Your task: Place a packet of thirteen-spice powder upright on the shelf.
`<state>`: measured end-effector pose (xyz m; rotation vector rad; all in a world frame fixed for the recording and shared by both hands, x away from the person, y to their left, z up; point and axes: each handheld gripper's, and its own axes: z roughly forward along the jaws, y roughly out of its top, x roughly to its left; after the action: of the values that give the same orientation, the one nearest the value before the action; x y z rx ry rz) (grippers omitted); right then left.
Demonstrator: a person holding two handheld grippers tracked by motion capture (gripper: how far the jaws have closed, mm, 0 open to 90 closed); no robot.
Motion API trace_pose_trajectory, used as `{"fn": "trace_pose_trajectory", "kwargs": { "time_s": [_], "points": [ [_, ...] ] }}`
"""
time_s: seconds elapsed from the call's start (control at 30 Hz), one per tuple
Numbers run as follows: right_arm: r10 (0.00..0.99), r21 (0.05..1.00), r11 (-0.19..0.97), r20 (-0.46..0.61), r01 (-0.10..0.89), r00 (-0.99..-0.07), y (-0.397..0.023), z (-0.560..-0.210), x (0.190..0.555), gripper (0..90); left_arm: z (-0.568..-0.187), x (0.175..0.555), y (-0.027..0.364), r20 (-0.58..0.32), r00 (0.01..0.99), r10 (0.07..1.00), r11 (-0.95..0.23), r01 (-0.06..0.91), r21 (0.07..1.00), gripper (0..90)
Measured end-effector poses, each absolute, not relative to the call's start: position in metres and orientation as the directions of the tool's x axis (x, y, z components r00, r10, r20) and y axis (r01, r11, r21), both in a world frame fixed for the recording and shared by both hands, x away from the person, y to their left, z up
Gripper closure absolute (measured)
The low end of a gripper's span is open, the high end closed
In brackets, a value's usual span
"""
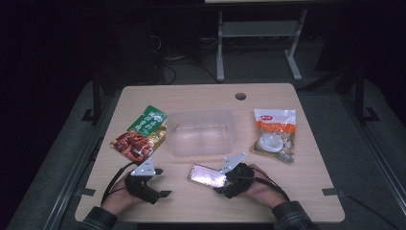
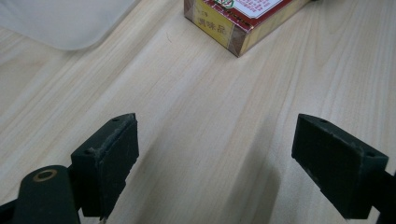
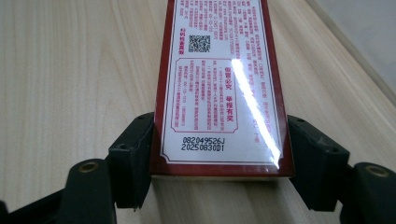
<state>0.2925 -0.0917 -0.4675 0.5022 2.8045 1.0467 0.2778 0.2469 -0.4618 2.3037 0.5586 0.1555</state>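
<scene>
A flat red-edged box (image 1: 207,175) with a white printed label (image 3: 219,84) lies on the wooden table (image 1: 297,191) near the front middle. My right gripper (image 1: 221,179) reaches it from the right, and its two black jaws sit against the box's long sides in the right gripper view (image 3: 219,154), shut on its near end. My left gripper (image 1: 162,182) rests to the left of the box, jaws wide open (image 2: 215,158) over bare wood. One corner of the box (image 2: 238,23) shows beyond them.
A clear plastic container (image 1: 203,132) stands in the middle of the table, just behind the box. A green and red snack bag (image 1: 141,134) lies to its left, a white and orange bag (image 1: 274,134) to its right. A cable hole (image 1: 241,96) sits near the far edge.
</scene>
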Motion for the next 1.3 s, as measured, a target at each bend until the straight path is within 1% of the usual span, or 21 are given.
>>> {"fn": "trace_pose_trajectory", "kwargs": {
  "time_s": [0.27,0.4,0.5,0.67,0.8,0.87,0.97,1.0,1.13,1.3],
  "points": [
    [0.338,0.661,0.702,0.020,0.266,-0.941,-0.093,-0.468,0.292,31.6,-0.461,0.278,0.247,-0.053,0.899,0.435,-0.624,0.343,0.702,14.5],
    [0.334,0.661,0.695,0.052,0.283,-0.941,-0.095,-0.465,0.293,31.7,-0.460,0.278,0.247,-0.051,0.899,0.435,-0.619,0.340,0.708,14.5],
    [0.315,0.670,0.694,0.047,0.264,-0.948,-0.097,-0.460,0.292,31.7,-0.460,0.277,0.246,-0.055,0.901,0.431,-0.620,0.340,0.707,14.4],
    [0.301,0.700,0.662,0.083,0.270,-0.950,-0.102,-0.451,0.290,31.8,-0.457,0.277,0.246,-0.057,0.911,0.408,-0.615,0.320,0.721,14.4],
    [0.282,0.709,0.659,0.076,0.251,-0.956,-0.105,-0.447,0.290,31.8,-0.455,0.277,0.244,-0.053,0.918,0.393,-0.607,0.302,0.735,14.4],
    [0.275,0.722,0.641,0.100,0.260,-0.956,-0.106,-0.445,0.289,31.7,-0.452,0.278,0.242,-0.051,0.923,0.382,-0.598,0.289,0.748,14.4],
    [0.262,0.723,0.645,0.097,0.249,-0.960,-0.107,-0.444,0.289,31.7,-0.448,0.280,0.239,-0.045,0.930,0.364,-0.591,0.268,0.761,14.3],
    [0.251,0.718,0.658,0.077,0.228,-0.965,-0.108,-0.444,0.290,31.7,-0.447,0.281,0.237,-0.046,0.934,0.355,-0.584,0.260,0.769,14.3],
    [0.244,0.727,0.647,0.091,0.232,-0.965,-0.108,-0.442,0.288,31.7,-0.443,0.285,0.229,-0.062,0.942,0.331,-0.564,0.250,0.787,13.4],
    [0.235,0.733,0.642,0.092,0.226,-0.968,-0.109,-0.439,0.289,31.8,-0.439,0.289,0.221,-0.061,0.955,0.290,-0.563,0.222,0.796,12.7]
  ]
}}
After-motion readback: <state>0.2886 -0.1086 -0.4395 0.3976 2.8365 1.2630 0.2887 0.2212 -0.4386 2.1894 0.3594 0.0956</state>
